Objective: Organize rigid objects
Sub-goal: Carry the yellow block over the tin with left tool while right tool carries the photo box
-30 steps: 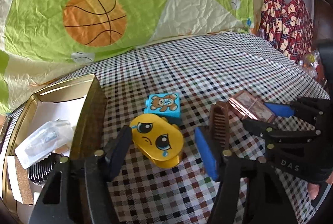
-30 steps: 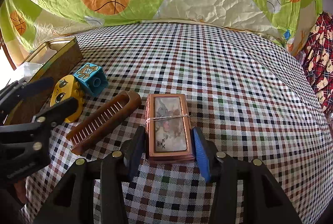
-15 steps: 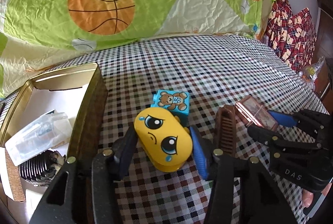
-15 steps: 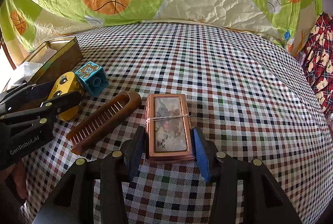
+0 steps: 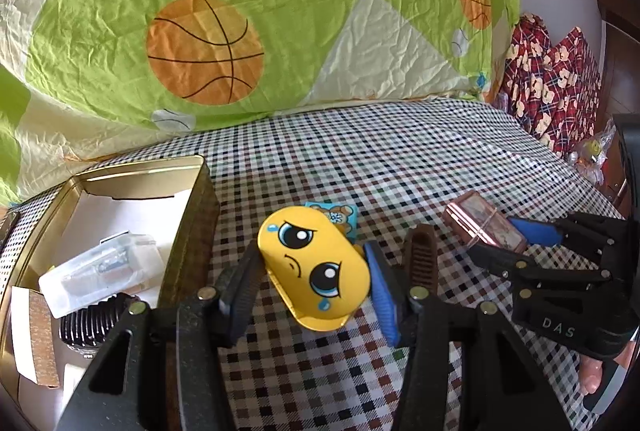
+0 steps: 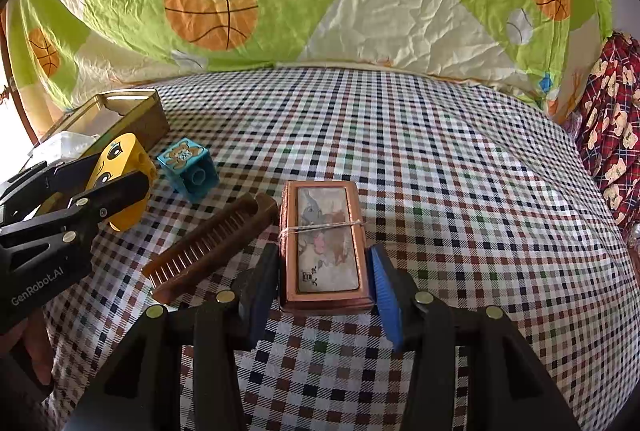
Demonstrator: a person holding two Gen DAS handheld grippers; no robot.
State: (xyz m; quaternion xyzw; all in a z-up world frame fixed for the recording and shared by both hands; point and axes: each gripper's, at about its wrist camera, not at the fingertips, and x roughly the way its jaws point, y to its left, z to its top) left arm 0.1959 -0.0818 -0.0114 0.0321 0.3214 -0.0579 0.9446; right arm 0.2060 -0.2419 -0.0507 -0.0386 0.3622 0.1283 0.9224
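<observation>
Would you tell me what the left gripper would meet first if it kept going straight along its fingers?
Probably the blue bear block, which sits just beyond the yellow face toy held in the left gripper; depth is uncertain.

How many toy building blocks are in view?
2. The yellow rounded plastic block with a crying face sits between the fingers of the left hand-held gripper. The blue square block with a teddy bear picture lies on the checkered cloth behind it. Others may be hidden.
</observation>
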